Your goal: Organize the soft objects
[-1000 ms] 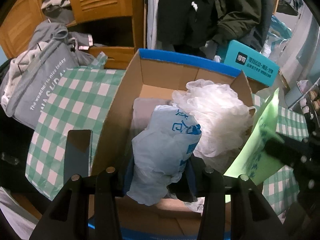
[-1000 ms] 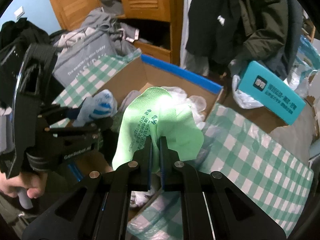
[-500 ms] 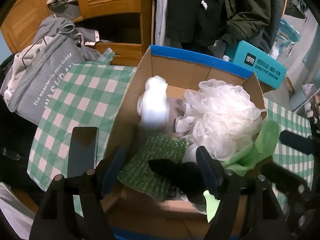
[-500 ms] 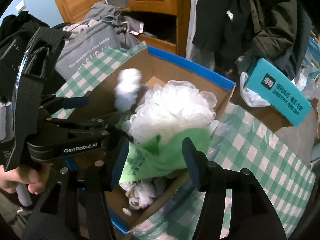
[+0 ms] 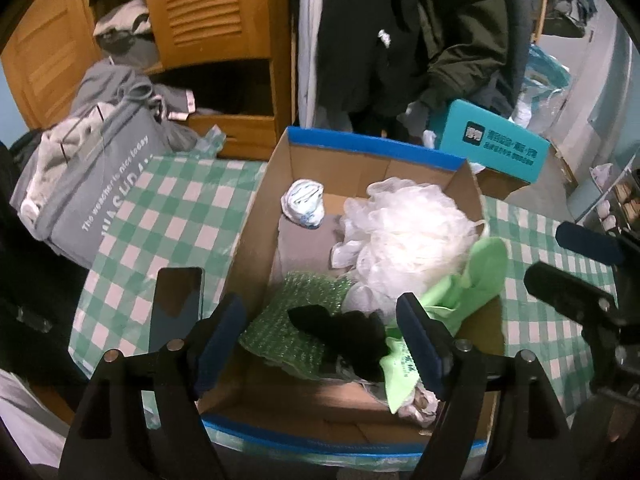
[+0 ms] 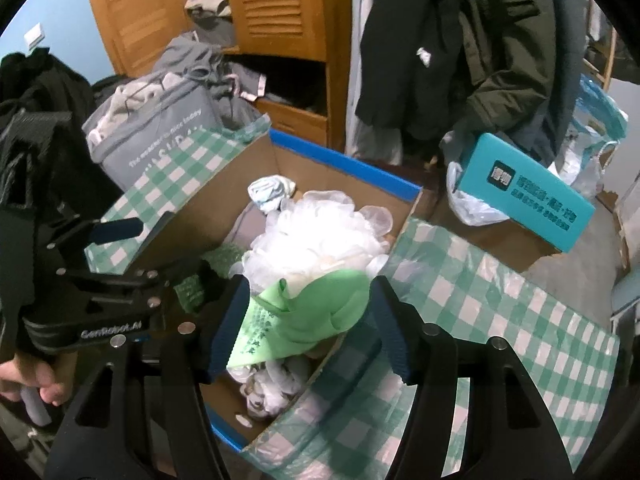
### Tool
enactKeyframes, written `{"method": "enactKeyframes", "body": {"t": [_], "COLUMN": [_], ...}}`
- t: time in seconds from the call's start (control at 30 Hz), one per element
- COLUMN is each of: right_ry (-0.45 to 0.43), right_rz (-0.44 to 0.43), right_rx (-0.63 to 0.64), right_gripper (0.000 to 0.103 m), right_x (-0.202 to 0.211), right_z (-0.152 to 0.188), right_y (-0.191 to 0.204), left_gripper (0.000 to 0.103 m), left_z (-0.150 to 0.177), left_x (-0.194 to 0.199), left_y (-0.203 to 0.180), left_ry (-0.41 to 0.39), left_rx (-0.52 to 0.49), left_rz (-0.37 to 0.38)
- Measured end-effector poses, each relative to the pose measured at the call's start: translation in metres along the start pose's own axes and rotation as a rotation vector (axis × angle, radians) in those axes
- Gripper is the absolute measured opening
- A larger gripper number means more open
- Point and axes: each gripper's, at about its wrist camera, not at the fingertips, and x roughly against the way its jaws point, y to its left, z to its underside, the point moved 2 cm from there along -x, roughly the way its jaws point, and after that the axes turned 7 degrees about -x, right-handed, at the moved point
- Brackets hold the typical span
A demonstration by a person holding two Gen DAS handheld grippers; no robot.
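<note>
An open cardboard box (image 5: 256, 240) with blue-taped rims stands on a green checked cloth. In it lie a white mesh sponge (image 5: 408, 236), a balled white and blue bag (image 5: 303, 203), green bubble wrap (image 5: 296, 312), a black item (image 5: 344, 336) and a green bag (image 5: 468, 288) draped at the right wall. My left gripper (image 5: 320, 340) is open and empty over the box's near end. My right gripper (image 6: 308, 320) is open above the green bag (image 6: 304, 316), apart from it. The box (image 6: 216, 196) and sponge (image 6: 316, 240) also show in the right wrist view.
A black phone (image 5: 176, 304) lies on the cloth (image 5: 160, 216) left of the box. A grey bag (image 5: 92, 184) with clothes sits at far left. A teal box (image 5: 496, 144) stands behind right. Wooden cupboard (image 5: 208, 12) and hanging dark coats (image 5: 400, 32) stand behind.
Both grippers opened. The white and blue bag dropped from my left gripper into the box's far corner. The green bag dropped from my right gripper onto the box's right side.
</note>
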Motion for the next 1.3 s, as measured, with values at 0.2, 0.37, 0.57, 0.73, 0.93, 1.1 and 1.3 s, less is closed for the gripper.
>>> {"method": "enactKeyframes", "body": {"t": [0.2, 0.37, 0.57, 0.73, 0.93, 1.1, 1.3], "right_ry": [-0.042, -0.085, -0.111, -0.151, -0.174, -0.173, -0.188], "right_rz": [0.008, 0.018, 0.039, 0.051, 0.093, 0.101, 0.097], "right_rx": [-0.034, -0.071, -0.12, -0.15, -0.151, -0.166, -0.182], "right_gripper": [0.063, 0.064, 0.064, 0.064, 0.064, 0.064, 0.064], "right_x": [0.02, 0.036, 0.05, 0.066, 0.073, 0.078, 0.088], "right_z": [0.0, 0.001, 0.004, 0.012, 0.025, 0.031, 0.035], "right_y": [-0.011, -0.026, -0.047, -0.061, -0.073, -0.082, -0.089], "left_gripper": [0.088, 0.091, 0.096, 0.102, 0.102, 0.102, 0.102], "left_z": [-0.001, -0.005, -0.007, -0.006, -0.006, -0.004, -0.002], "left_x": [0.016, 0.034, 0.046, 0.052, 0.059, 0.068, 0.071], "left_y": [-0.009, -0.021, -0.037, -0.049, -0.061, -0.074, -0.088], "left_ry": [-0.033, -0.075, -0.102, -0.107, -0.136, -0.176, -0.189], "left_rx": [-0.026, -0.045, -0.081, -0.103, -0.137, -0.175, -0.21], "left_rz": [-0.007, -0.009, -0.015, -0.013, -0.05, -0.074, -0.068]}}
